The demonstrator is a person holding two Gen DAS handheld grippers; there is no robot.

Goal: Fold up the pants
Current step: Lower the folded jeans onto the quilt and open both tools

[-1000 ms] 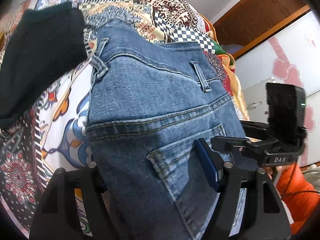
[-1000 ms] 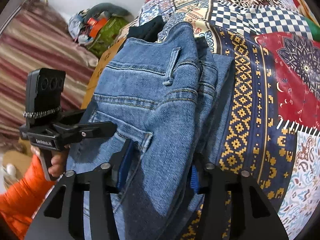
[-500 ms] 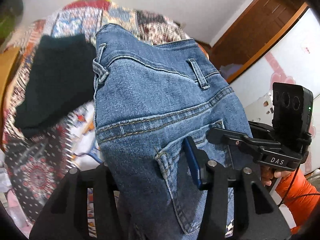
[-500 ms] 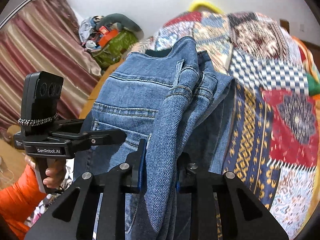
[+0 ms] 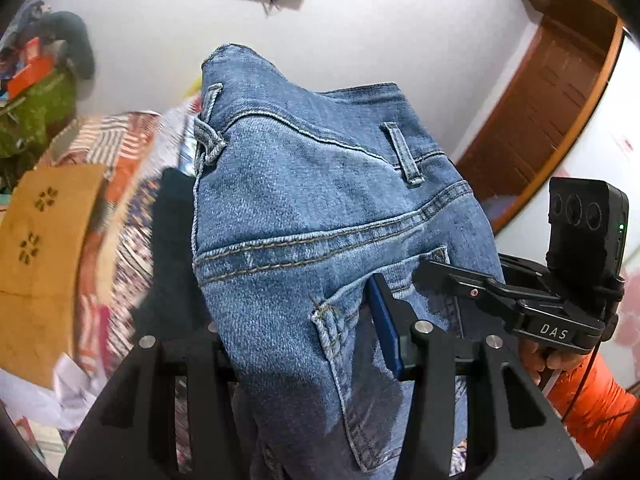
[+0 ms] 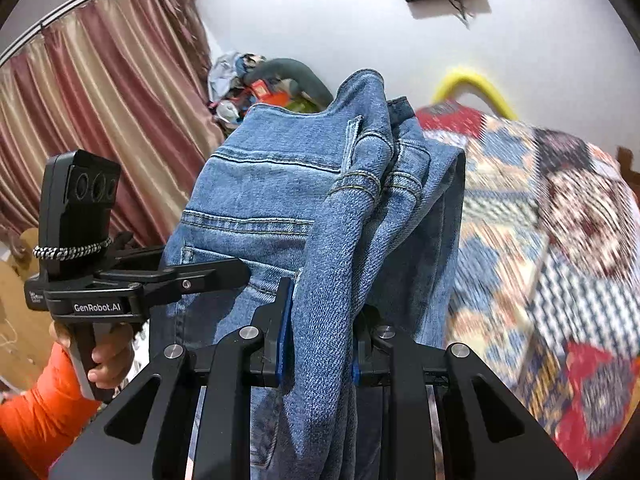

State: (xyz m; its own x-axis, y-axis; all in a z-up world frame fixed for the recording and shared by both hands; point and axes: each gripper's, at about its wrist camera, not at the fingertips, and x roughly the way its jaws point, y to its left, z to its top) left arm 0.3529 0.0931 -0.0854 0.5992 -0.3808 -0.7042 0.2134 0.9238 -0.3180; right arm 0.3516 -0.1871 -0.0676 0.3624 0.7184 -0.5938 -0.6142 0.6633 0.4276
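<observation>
Two claws: we hold one in each hand, and both are clamped on the same pair of jeans.
Bed: the patchwork bedspread lies below and beyond the denim, blurred in both views; its far edge meets the white wall.
Jeans: the jeans are up off the bed, waistband uppermost, seat and back pocket facing the left wrist camera; they seem already doubled leg over leg, since the right wrist view shows several layers stacked at the seam.
Dark garment: a black piece of clothing lies on the bed behind the jeans, toward the bed's left edge.
Left claw: the left claw is closed on the denim just under the back pocket, its blue pad pressed to the cloth.
Right claw: the right claw is closed on the bunched layers along the other side, with cloth filling the gap between its pads.
Step in hand: we judge that we are carrying the doubled jeans in the air, between the lengthwise fold and the crosswise one.
Next move: we expect it calls for bringing the jeans down flat on a bare stretch of the bed, away from the dark garment, both claws level so the layers stay aligned.
Care: we would keep both grips firm until the cloth rests, as heavy denim may slip or skew.
Unseen: the legs hang below both cameras, so we cannot tell how they lie.
</observation>
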